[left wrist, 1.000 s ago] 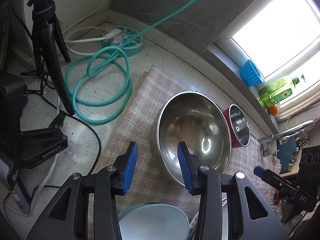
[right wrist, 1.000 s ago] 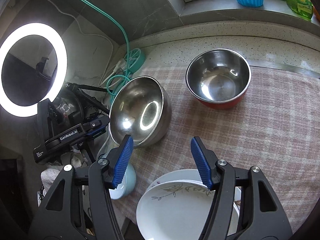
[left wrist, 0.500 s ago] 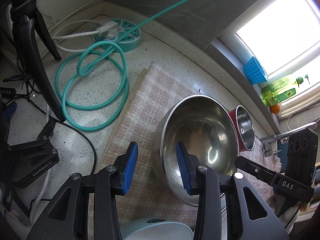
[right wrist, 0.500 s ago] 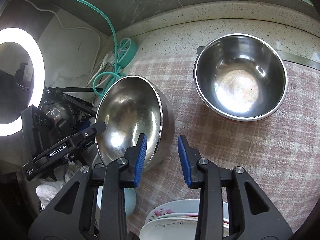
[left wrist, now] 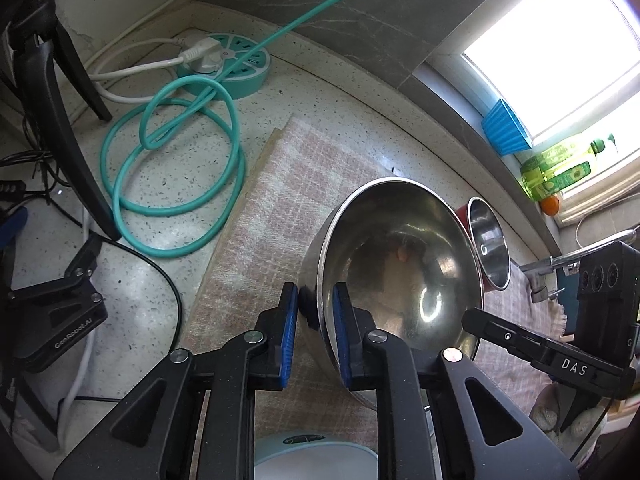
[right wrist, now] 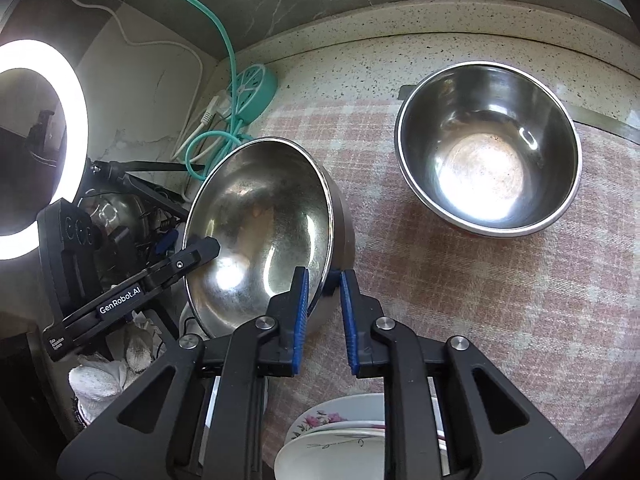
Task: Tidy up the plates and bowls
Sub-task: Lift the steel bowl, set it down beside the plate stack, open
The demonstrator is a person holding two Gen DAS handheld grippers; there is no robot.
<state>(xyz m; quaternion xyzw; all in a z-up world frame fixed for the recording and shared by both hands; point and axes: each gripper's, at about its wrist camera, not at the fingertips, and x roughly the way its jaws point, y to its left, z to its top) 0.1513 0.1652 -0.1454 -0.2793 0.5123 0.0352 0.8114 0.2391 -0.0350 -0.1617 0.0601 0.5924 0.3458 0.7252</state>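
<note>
A large steel bowl [left wrist: 400, 272] [right wrist: 260, 232] stands tilted on a pink checked cloth [left wrist: 272, 208]. My left gripper [left wrist: 315, 316] has its jaws closing on the bowl's near rim, one blue pad outside the wall and one inside. My right gripper [right wrist: 324, 304] has its jaws closing on the opposite rim in the same way. A smaller steel bowl with a red outside [right wrist: 488, 148] [left wrist: 488, 256] sits upright beyond it. Stacked white floral plates [right wrist: 340, 440] lie under the right gripper. A pale blue bowl [left wrist: 316, 460] lies under the left one.
A teal power strip [left wrist: 228, 64] and coiled teal cable [left wrist: 176, 168] lie left of the cloth, beside black tripod legs [left wrist: 60, 120]. A lit ring light [right wrist: 40, 140] stands at the left. A blue cup [left wrist: 506, 128] and green bottle [left wrist: 556, 168] sit on the sill.
Both grippers' jaws have narrowed from wide apart onto the large bowl's rim. The right gripper came forward and down from over the plates. The bowl now tilts more steeply.
</note>
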